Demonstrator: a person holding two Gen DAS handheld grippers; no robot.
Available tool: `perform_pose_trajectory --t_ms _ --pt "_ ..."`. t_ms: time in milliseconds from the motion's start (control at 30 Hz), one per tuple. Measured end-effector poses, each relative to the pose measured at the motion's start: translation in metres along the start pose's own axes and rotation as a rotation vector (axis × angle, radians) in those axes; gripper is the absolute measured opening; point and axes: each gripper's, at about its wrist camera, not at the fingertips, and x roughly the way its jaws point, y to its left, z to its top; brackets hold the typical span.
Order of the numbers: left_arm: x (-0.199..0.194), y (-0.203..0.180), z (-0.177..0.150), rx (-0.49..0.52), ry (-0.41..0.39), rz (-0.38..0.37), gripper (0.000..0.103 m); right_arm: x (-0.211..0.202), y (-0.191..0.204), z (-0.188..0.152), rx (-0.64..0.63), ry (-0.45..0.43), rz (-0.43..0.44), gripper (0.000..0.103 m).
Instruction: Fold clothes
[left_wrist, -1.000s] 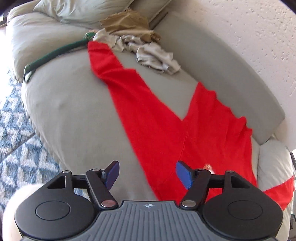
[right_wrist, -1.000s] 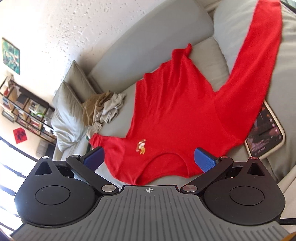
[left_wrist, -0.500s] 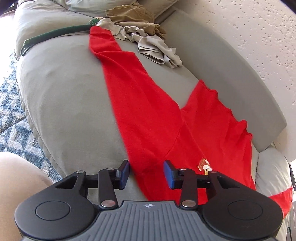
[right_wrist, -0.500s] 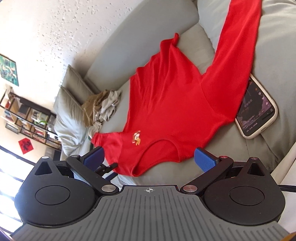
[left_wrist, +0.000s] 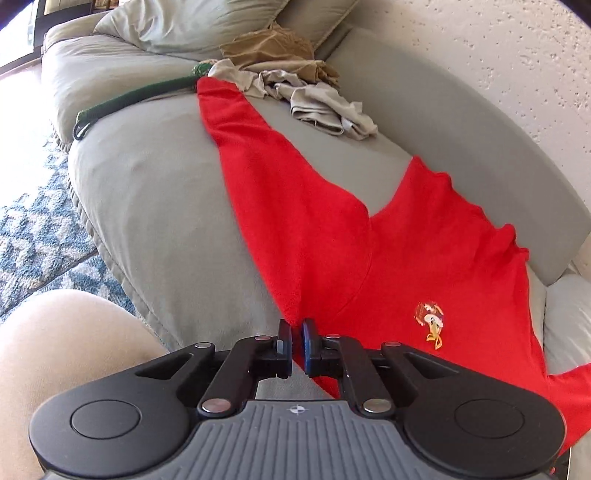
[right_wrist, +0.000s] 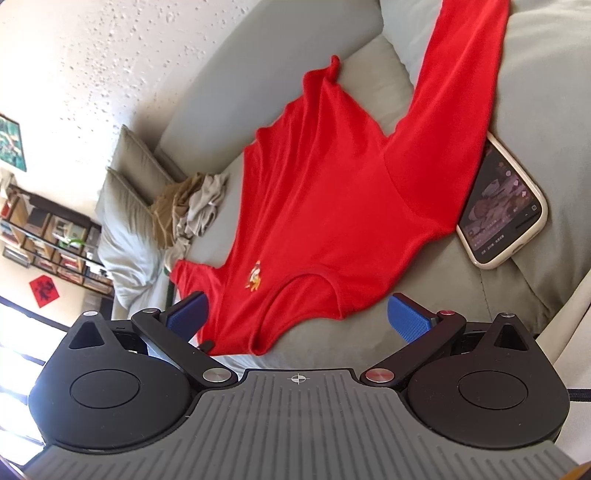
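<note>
Left wrist view: your left gripper (left_wrist: 297, 341) is pinched onto the near shoulder edge of the red long-sleeved shirt (left_wrist: 406, 258), spread flat on the grey fabric sofa (left_wrist: 155, 206). Right wrist view: your right gripper (right_wrist: 297, 315) hangs spread wide above the shirt's collar, a cream-cased phone (right_wrist: 502, 206) touching the right sleeve.

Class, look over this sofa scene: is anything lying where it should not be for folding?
Yes. A phone with its screen lit lies on the sofa, its upper edge tucked under the sleeve of the red shirt. It looks odd there, and folding that sleeve could drag it.
</note>
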Motion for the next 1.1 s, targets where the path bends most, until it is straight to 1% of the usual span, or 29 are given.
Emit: perform_pose_trajectory --t_ms 33,67,100,167,200,233,267,367,400,433,467,533,567,600,633,733,800,867,933,967,1000,1033,1067,1100 --pt "-0.001 0.000 0.002 -0.002 0.014 0.012 0.019 0.001 0.000 0.001 -0.001 0.000 -0.002 0.102" --pt "-0.008 -0.003 0.005 0.006 0.011 0.016 0.033 0.001 0.000 0.003 -0.004 0.000 -0.004 0.102" --pt "-0.015 -0.006 0.007 0.016 0.004 0.017 0.037 0.000 0.002 0.006 -0.007 -0.003 -0.007 0.102" --pt "-0.033 -0.017 0.016 0.067 -0.048 -0.025 0.040 -0.005 0.009 0.016 -0.027 -0.026 -0.013 0.102" --pt "-0.042 -0.023 0.022 0.090 -0.074 -0.053 0.040 -0.009 0.016 0.023 -0.050 -0.046 -0.013 0.102" --pt "-0.051 -0.030 0.032 0.114 -0.113 -0.091 0.041 -0.015 0.026 0.031 -0.078 -0.070 -0.008 0.102" --pt "-0.058 -0.038 0.042 0.140 -0.145 -0.125 0.043 -0.021 0.037 0.040 -0.110 -0.094 0.001 0.102" --pt "-0.068 -0.061 0.078 0.206 -0.211 -0.226 0.051 -0.036 0.077 0.069 -0.216 -0.155 0.035 0.102" --pt "-0.067 -0.069 0.089 0.231 -0.223 -0.242 0.053 -0.040 0.089 0.078 -0.249 -0.172 0.045 0.102" --pt "-0.064 -0.078 0.100 0.264 -0.231 -0.246 0.058 -0.036 0.096 0.088 -0.268 -0.178 0.045 0.102" --pt "-0.055 -0.087 0.110 0.294 -0.235 -0.249 0.061 -0.024 0.097 0.100 -0.272 -0.173 0.037 0.102" --pt "-0.036 -0.106 0.129 0.349 -0.240 -0.255 0.062 -0.001 0.100 0.124 -0.281 -0.164 0.019 0.102" --pt "-0.026 -0.116 0.138 0.376 -0.242 -0.257 0.065 0.010 0.101 0.136 -0.286 -0.159 0.011 0.102" --pt "-0.016 -0.125 0.147 0.404 -0.244 -0.260 0.065 0.022 0.102 0.148 -0.290 -0.155 0.002 0.102" --pt "-0.002 -0.133 0.154 0.411 -0.240 -0.257 0.066 0.034 0.103 0.160 -0.294 -0.150 -0.007 0.102" --pt "0.063 -0.149 0.177 0.393 -0.180 -0.244 0.065 0.068 0.107 0.197 -0.308 -0.136 -0.032 0.103" --pt "0.111 -0.157 0.189 0.371 -0.141 -0.220 0.063 0.091 0.109 0.221 -0.316 -0.127 -0.050 0.103" --pt "0.156 -0.164 0.199 0.362 -0.115 -0.192 0.057 0.133 0.088 0.249 -0.267 -0.111 -0.106 0.102" --pt "0.195 -0.172 0.206 0.383 -0.112 -0.173 0.055 0.173 0.060 0.277 -0.223 -0.143 -0.176 0.096" --pt "0.210 -0.175 0.211 0.377 -0.107 -0.182 0.055 0.192 0.045 0.290 -0.210 -0.167 -0.209 0.083" --pt "0.225 -0.178 0.216 0.366 -0.101 -0.196 0.055 0.210 0.031 0.304 -0.192 -0.173 -0.227 0.066" --pt "0.240 -0.181 0.221 0.356 -0.095 -0.210 0.055 0.227 0.017 0.317 -0.167 -0.163 -0.235 0.061" --pt "0.255 -0.185 0.227 0.349 -0.088 -0.224 0.056 0.244 0.003 0.331 -0.142 -0.154 -0.243 0.059" --pt "0.268 -0.191 0.231 0.359 -0.080 -0.229 0.058 0.259 -0.010 0.343 -0.114 -0.148 -0.245 0.059"
